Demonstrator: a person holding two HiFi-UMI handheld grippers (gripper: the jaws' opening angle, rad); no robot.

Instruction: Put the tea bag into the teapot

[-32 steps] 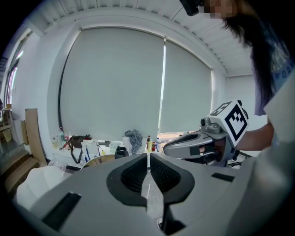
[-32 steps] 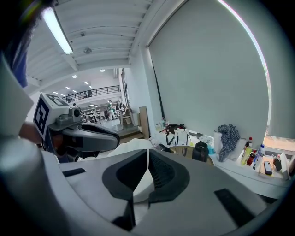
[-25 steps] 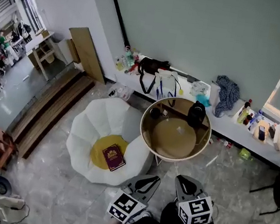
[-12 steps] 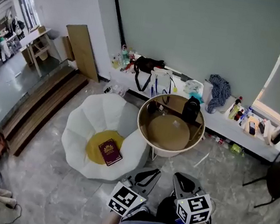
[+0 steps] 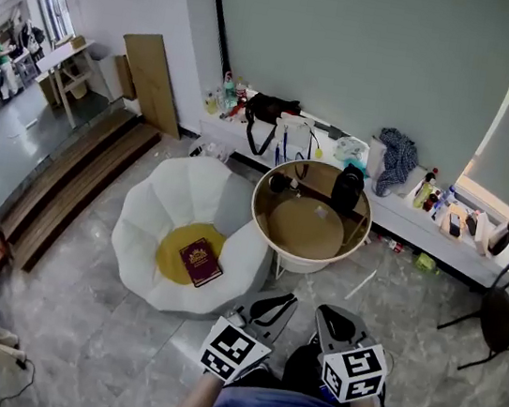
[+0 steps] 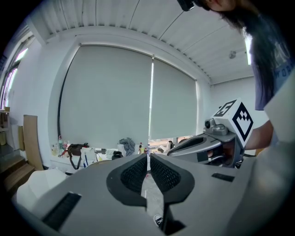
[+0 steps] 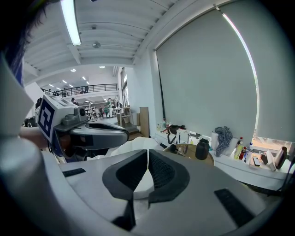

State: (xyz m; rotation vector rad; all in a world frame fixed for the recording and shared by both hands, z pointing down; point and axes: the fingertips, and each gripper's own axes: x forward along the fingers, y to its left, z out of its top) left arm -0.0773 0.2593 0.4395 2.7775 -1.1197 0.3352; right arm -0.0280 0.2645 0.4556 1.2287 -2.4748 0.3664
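Jaws on the left gripper (image 5: 275, 303) and right gripper (image 5: 335, 322) are pressing shut, holding nothing. The dark teapot (image 5: 346, 191) is sitting on the far round table (image 5: 307, 232), well apart from them. No tea bag is showing (maybe inside, maybe elsewhere).

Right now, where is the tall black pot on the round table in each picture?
Head view: tall black pot, upper right of centre.
Left gripper view: pot tiny, left of the jaws.
Right gripper view: pot right of centre.
Shared landmark: blue checked cloth just right of it.
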